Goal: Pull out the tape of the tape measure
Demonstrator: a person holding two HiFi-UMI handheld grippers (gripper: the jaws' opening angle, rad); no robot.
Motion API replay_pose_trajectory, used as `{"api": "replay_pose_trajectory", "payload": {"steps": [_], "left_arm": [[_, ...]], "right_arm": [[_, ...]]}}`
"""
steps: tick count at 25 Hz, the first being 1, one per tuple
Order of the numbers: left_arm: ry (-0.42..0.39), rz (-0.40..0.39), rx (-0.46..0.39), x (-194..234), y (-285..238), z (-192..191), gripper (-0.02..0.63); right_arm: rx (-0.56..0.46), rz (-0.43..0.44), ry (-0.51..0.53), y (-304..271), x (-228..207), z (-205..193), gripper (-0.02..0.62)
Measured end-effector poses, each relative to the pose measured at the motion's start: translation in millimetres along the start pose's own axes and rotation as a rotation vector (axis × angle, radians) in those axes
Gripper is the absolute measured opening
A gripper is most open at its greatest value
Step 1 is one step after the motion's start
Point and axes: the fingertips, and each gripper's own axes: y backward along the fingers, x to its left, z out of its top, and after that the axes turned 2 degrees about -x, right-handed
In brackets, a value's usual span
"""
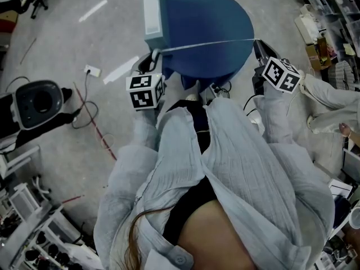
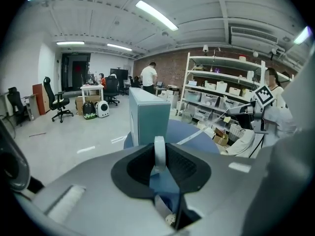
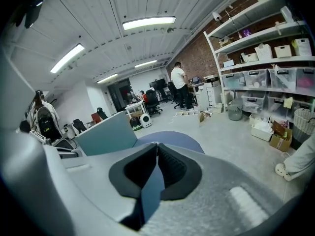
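Left gripper [image 1: 153, 56]: jaws clamped on tape measure [image 2: 159, 154]; I see this only in its own view.
Right gripper [image 3: 155, 145]: jaws narrow, pinching tape [image 1: 208, 44] end.
Tape: stretched over table [image 1: 225, 66], beside box [image 1: 153, 16] at left edge.

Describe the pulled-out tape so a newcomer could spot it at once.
Find the round blue table with a tall grey box standing at its left edge. A thin pale tape runs straight over the tabletop, stretched from the tape measure in the left gripper to the right gripper. It is the only taut line there.
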Motion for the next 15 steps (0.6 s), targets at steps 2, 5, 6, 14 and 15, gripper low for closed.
{"api": "replay_pose_trajectory", "payload": {"steps": [2, 5, 6, 14, 15], "left_arm": [[-0.001, -0.003, 0.002, -0.9, -1.1, -0.5, 0.091], [-0.003, -0.008, 0.002, -2.6, -1.8, -0.7, 0.091], [-0.004, -0.009, 0.002, -3.1, -1.9, -0.9, 0.091], [0.015, -0.016, -0.004, -1.0, -2.0, -0.8, 0.089], [0.015, -0.016, -0.003, -0.5, -2.0, -1.1, 0.089]], "right_arm": [[0.007, 0.007, -0.002, -1.3, 3.5, -2.8, 0.015], [0.012, 0.015, 0.001, -2.2, 7.1, -4.8, 0.015], [0.012, 0.016, 0.005, -2.3, 7.6, -4.9, 0.015], [0.013, 0.018, 0.02, -4.6, 10.6, -3.1, 0.015], [0.014, 0.018, 0.021, -4.6, 11.1, -3.1, 0.015]]}}
